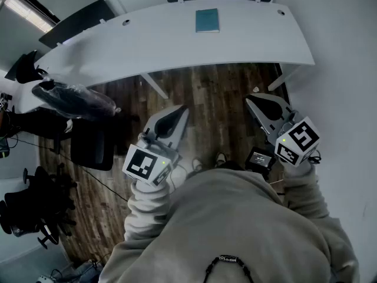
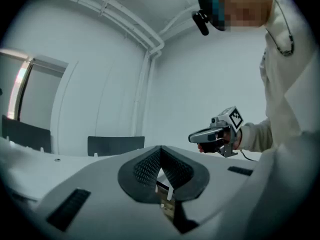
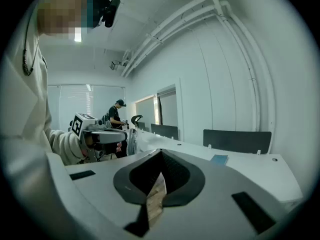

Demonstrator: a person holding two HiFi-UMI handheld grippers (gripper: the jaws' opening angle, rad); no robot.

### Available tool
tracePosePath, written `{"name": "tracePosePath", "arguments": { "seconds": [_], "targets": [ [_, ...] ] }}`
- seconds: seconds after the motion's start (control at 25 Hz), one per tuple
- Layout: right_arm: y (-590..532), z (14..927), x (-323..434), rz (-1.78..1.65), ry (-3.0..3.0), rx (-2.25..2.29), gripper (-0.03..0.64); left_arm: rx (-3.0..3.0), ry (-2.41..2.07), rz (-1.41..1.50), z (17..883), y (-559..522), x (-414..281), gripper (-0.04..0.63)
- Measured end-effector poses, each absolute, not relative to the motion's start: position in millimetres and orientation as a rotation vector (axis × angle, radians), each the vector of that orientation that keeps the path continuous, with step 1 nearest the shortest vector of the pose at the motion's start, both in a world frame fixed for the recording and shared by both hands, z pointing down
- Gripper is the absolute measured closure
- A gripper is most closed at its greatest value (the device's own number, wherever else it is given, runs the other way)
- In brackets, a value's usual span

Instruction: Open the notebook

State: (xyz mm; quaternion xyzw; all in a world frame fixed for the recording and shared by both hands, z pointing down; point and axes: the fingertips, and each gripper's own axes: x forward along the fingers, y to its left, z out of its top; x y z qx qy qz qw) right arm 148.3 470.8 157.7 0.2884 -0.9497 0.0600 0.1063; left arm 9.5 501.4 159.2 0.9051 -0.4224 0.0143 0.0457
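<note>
So the notebook [image 1: 207, 20] lies flat on the bench [image 1: 135, 43], well ahead of both sets of fingers and more in line with the right gripper [image 1: 252, 99] than the left gripper [image 1: 181, 111]. Both have their fingers pressed together with nothing in them. We reckon it's thin and light and will skate on that smooth top, so pin one side and lift the cover's free edge. It's too small for us to tell which edge is the spine, and the left gripper view misses it completely.
</note>
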Motion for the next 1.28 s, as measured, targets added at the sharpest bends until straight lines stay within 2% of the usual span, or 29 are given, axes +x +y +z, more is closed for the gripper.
{"name": "tracePosePath", "arguments": {
  "seconds": [0.16, 0.36, 1.28],
  "targets": [
    [473.0, 168.9, 141.9, 0.108, -2.752, 0.809, 0.597, 2.764, -1.258, 0.049, 160.7, 506.8, 11.6, 0.597],
    [474.8, 174.4, 137.8, 0.222, -2.795, 0.772, 0.597, 2.748, -1.259, 0.048, 162.2, 510.0, 4.1, 0.597],
    [433.2, 188.5, 204.5, 0.389, -2.838, 0.839, 0.597, 2.687, -1.308, 0.036, 160.1, 457.2, 36.7, 0.597]
  ]
}}
